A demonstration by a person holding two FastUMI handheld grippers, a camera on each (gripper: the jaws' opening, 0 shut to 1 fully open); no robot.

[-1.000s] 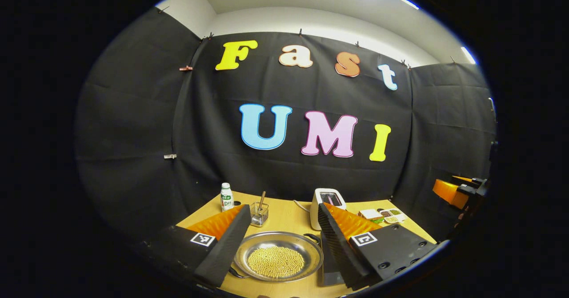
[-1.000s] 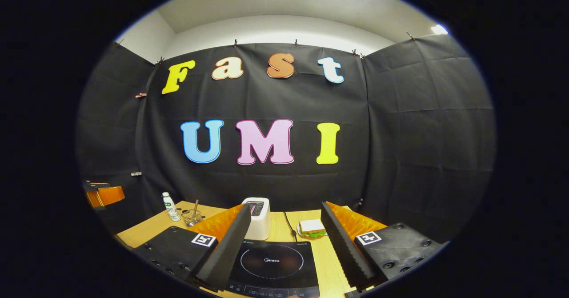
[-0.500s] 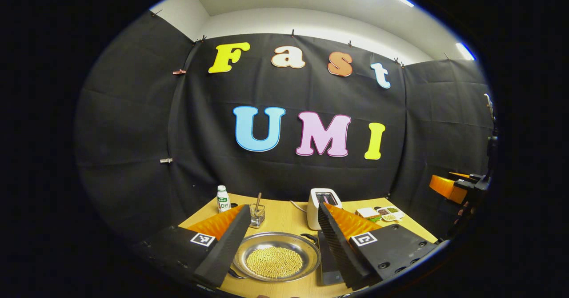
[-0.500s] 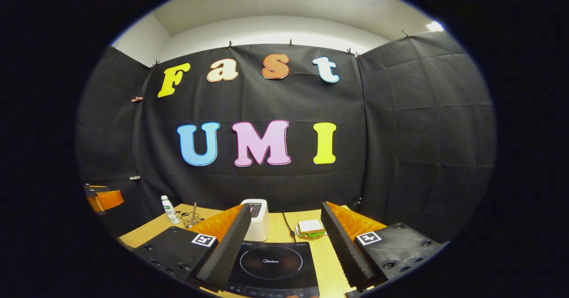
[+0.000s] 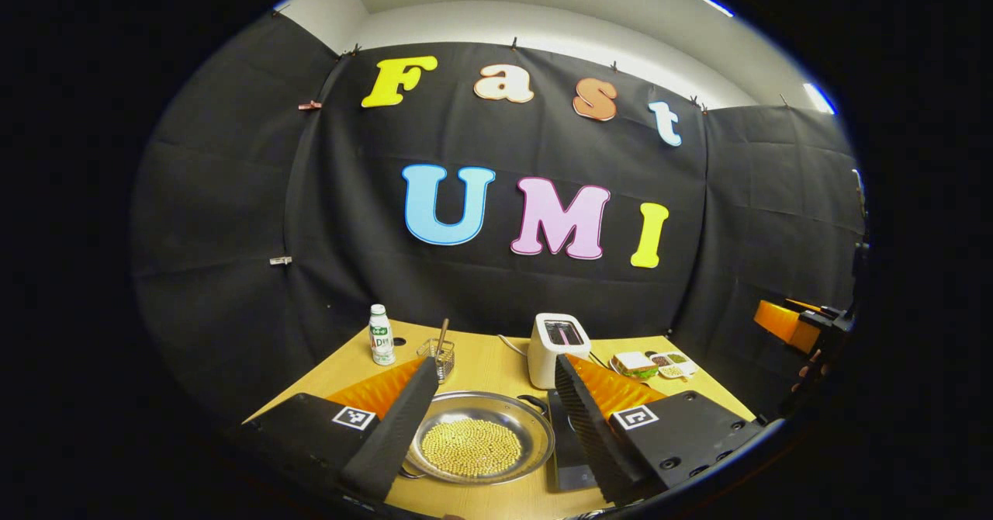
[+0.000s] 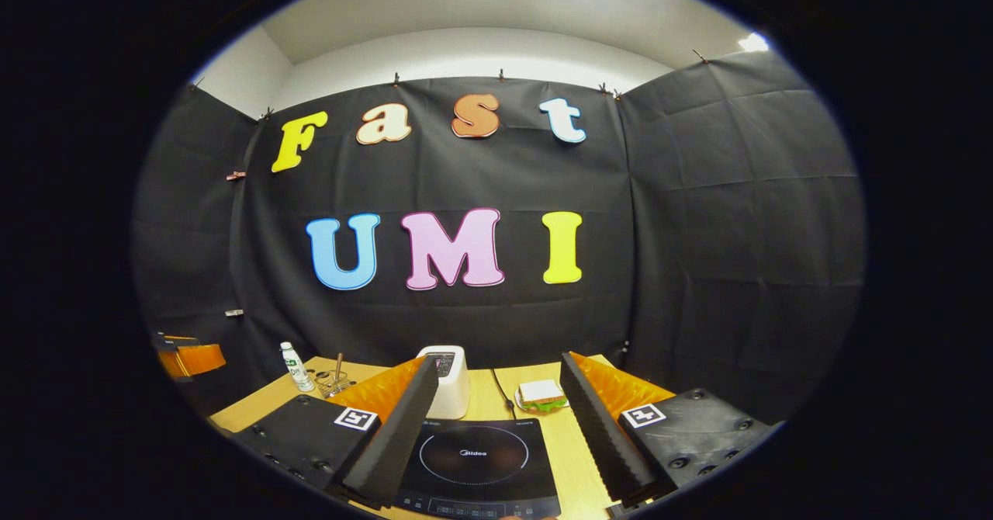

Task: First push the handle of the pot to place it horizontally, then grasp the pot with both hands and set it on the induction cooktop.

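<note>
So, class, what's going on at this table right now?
A person holds two grippers above a wooden table. The left gripper hangs open over a metal pot of beans. The right gripper hangs open over the black cooktop. Neither touches anything. A toaster and bottle stand behind.

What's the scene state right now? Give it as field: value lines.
pot: steel pot of yellow beans on the wooden table, between the left gripper fingers, untouched
cooktop: black induction cooktop, bare, under the right gripper
grippers: both open
behind: white toaster, bottle, wire basket, sandwich
progress: pot not yet on cooktop
</note>
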